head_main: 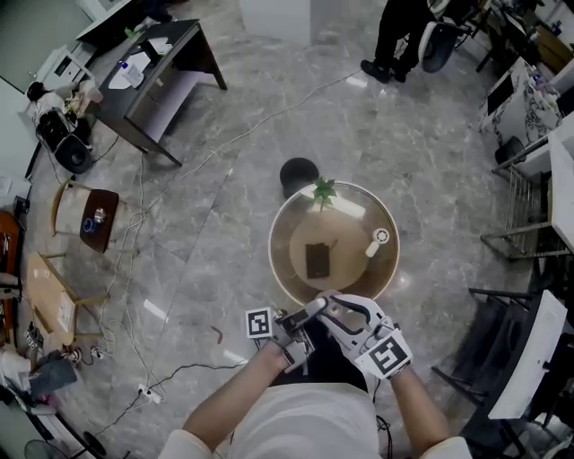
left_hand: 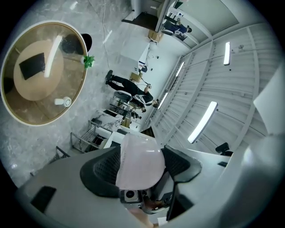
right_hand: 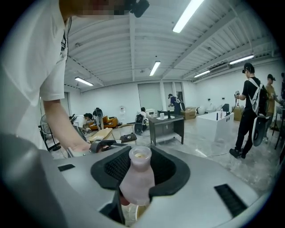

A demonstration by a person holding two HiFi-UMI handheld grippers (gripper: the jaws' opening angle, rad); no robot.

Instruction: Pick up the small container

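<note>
Above the round bench's [head_main: 285, 269] near edge, the right tool [right_hand: 142, 171] pinches the small container [right_hand: 136, 180] upright, neck up; the left tool [left_hand: 140, 168], just beside it, grips a pink piece [left_hand: 139, 158]

An open lab hall: marble floor [head_main: 404, 134], work desks [head_main: 157, 76], trailing cables [head_main: 136, 229], ceiling strip lights [right_hand: 191, 12].

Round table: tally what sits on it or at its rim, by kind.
Black pad: 1
White tube: 1
Green plant, at the rim: 1
Total: 3
</note>
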